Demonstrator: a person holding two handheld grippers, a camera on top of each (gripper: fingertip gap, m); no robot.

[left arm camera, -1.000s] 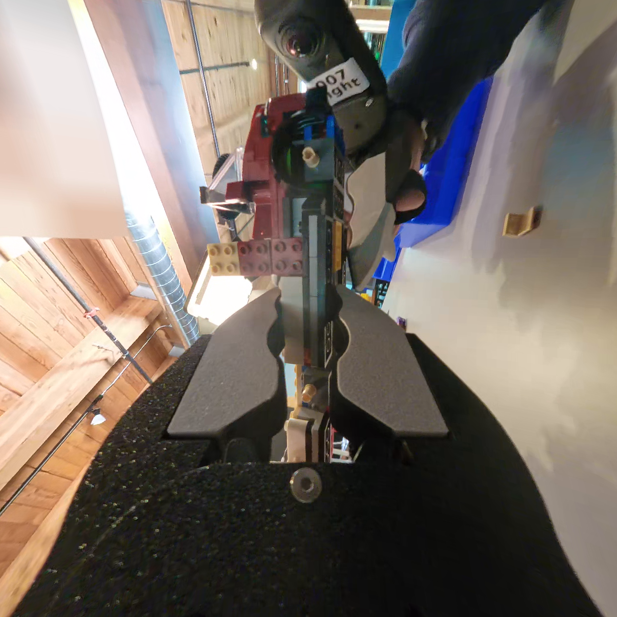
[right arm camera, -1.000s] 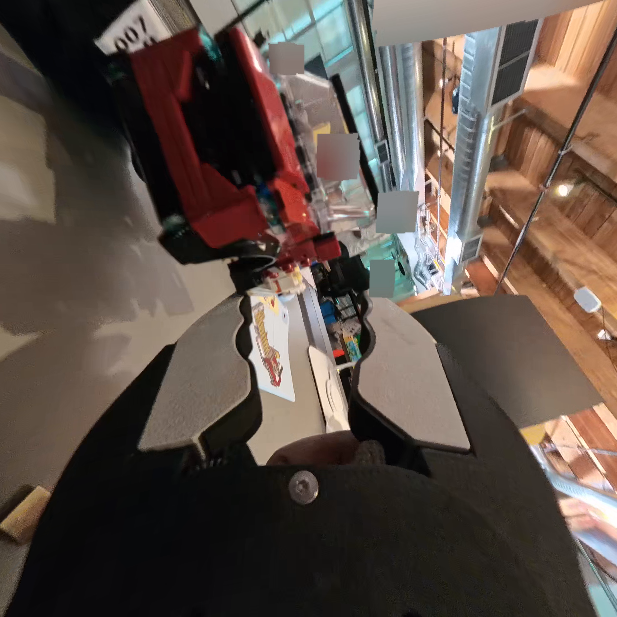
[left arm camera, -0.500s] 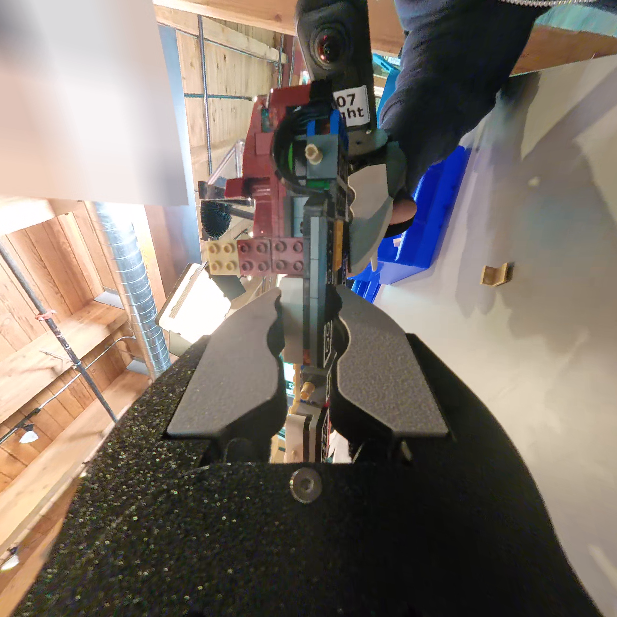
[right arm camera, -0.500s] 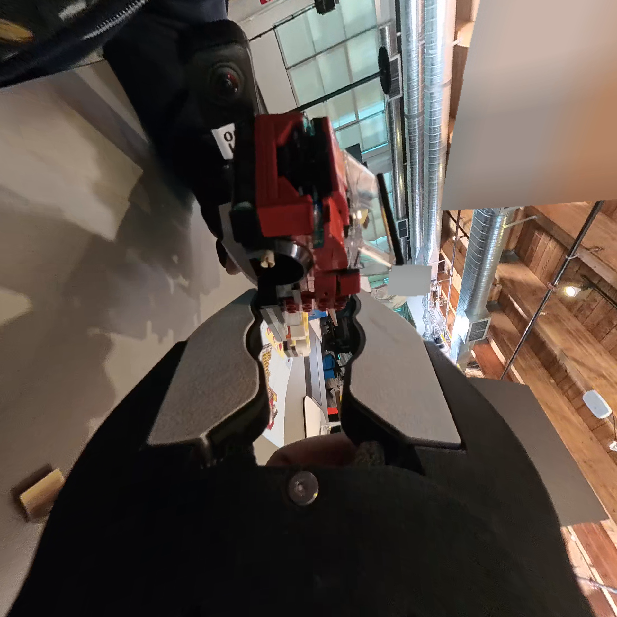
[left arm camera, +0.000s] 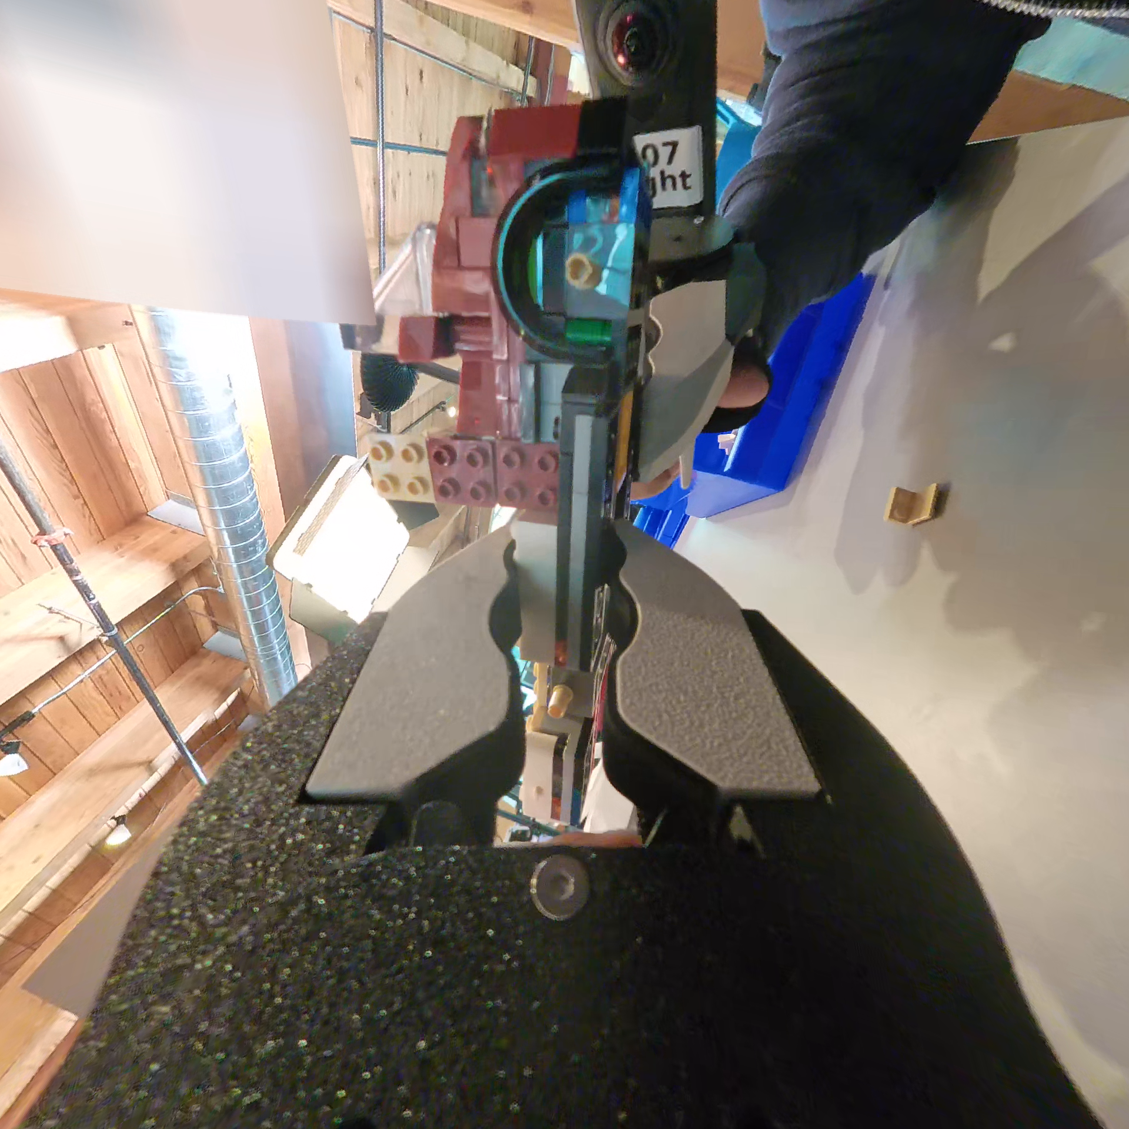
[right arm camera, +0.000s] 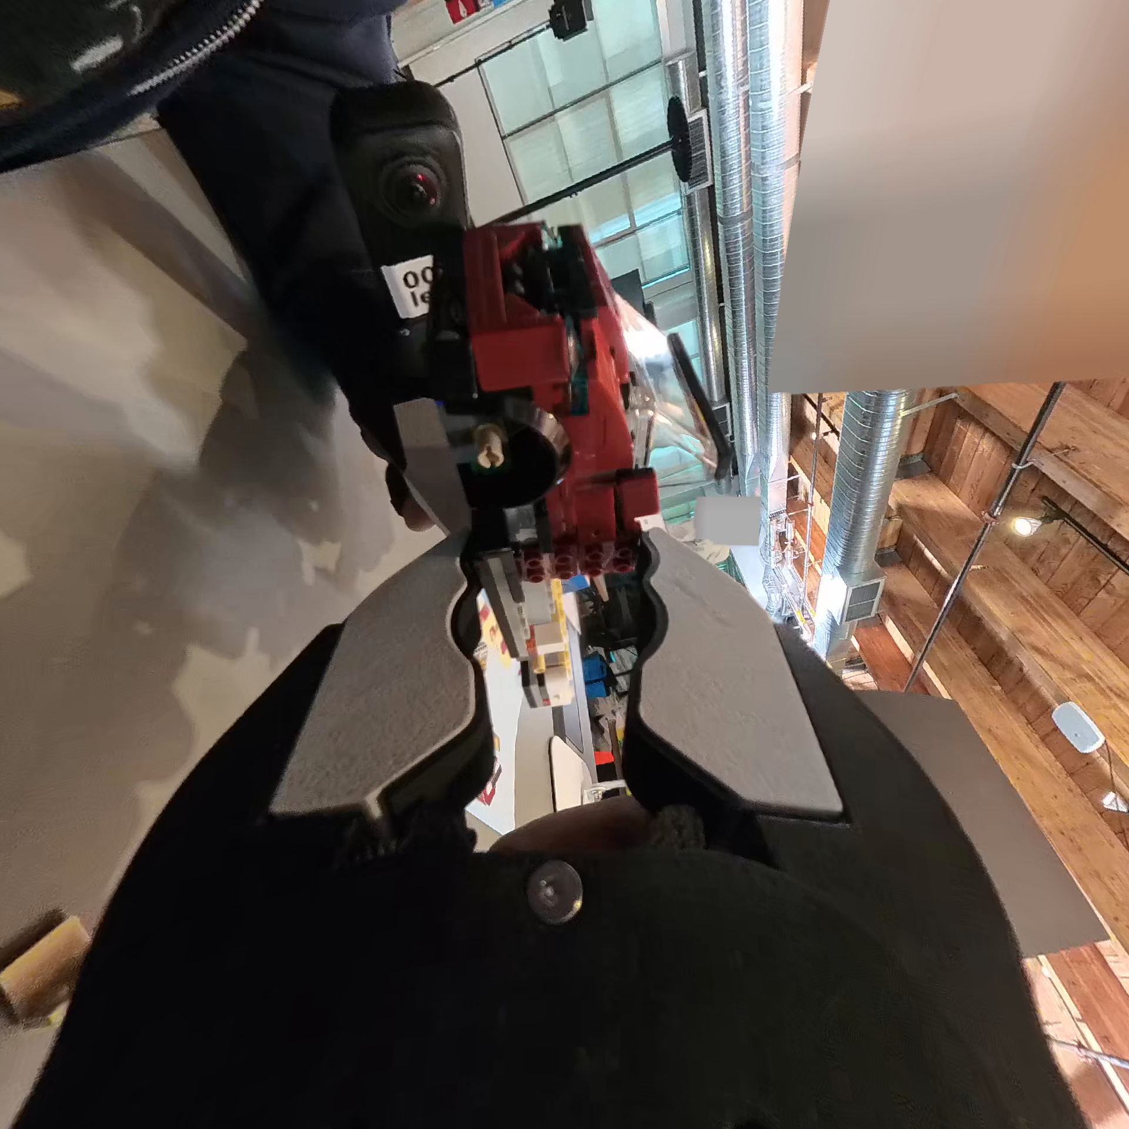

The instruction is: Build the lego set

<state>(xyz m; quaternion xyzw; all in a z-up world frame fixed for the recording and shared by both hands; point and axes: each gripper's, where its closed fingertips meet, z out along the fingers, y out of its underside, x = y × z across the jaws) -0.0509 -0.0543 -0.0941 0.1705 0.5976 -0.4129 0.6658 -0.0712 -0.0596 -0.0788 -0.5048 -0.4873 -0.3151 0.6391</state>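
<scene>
My left gripper [left arm camera: 565, 537] is shut on the dark grey base plate of a red brick-built vehicle model [left arm camera: 537, 244] and holds it in the air, tipped on its side. Dark red and tan studded bricks [left arm camera: 464, 482] stick out just beyond the fingertips. My right gripper [right arm camera: 553, 550] faces it from the other end and is shut on the same model [right arm camera: 537, 342]. One fingertip lies against the grey plate, the other against the dark red studded bricks [right arm camera: 574, 559]. One of the right gripper's fingers [left arm camera: 690, 379] shows in the left wrist view, against the model's side.
A pale table [left arm camera: 947, 641] lies to the right in the left wrist view, with a blue bin [left arm camera: 794, 415] and a small tan piece [left arm camera: 913, 504] on it. A tan piece [right arm camera: 36, 971] also shows at the right wrist view's lower left. A person's dark sleeve [left arm camera: 855, 153] is behind the model. The tips of both grippers are at nearly the same place.
My right gripper moved in on the model and its jaws narrowed onto the dark red brick end. My left gripper kept its hold; both turned slightly with the model.
</scene>
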